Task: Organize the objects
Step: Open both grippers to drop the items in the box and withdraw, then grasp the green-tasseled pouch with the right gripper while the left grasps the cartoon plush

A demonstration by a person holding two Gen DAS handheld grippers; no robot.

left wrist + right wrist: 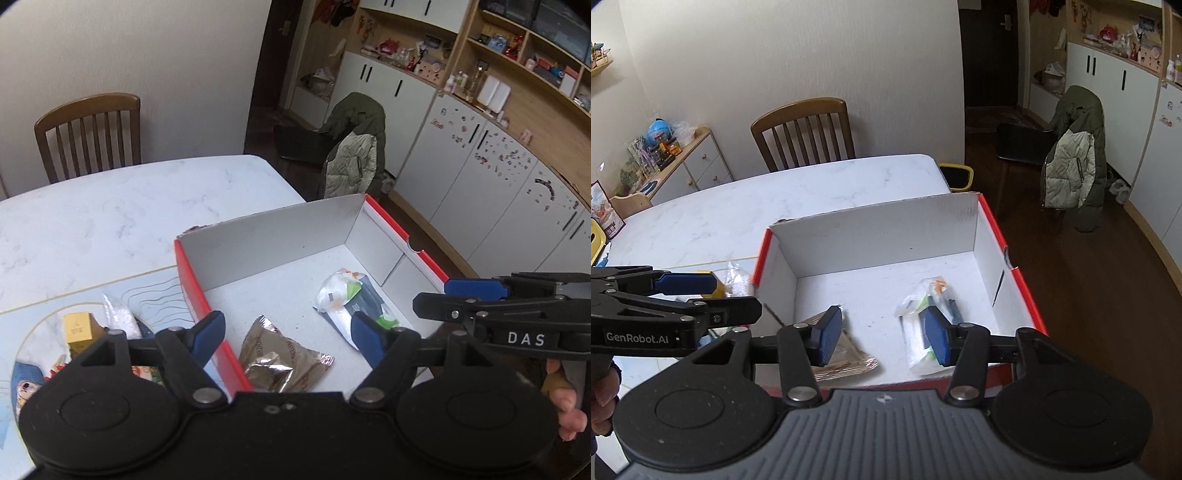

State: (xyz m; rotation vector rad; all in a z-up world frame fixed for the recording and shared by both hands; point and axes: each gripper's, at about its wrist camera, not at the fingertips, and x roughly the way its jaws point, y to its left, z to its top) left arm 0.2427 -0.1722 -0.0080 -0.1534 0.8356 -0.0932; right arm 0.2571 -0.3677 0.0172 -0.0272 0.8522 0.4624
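Note:
A shoebox (201, 302) (1027, 295), red outside and white inside, stands open on the marble table. Inside lie a crumpled bronze foil packet (280, 363) (855, 363) and a white-and-green packet (341, 295) (916, 314). My left gripper (288, 332) is open above the box's near left corner, straddling its red wall, with the foil packet below the gap. My right gripper (882, 334) is open over the box's near edge, holding nothing. Each gripper shows at the other view's edge: the right gripper (432, 295) and the left gripper (737, 293).
Left of the box, a yellow carton (79, 328) and a white bag (118, 317) (737, 280) lie on a pale blue placemat (147, 291). A wooden chair (805, 133) stands behind the table. A jacket-draped chair (1075, 162), a yellow-rimmed bin (956, 175) and cabinets (461, 177) stand to the right.

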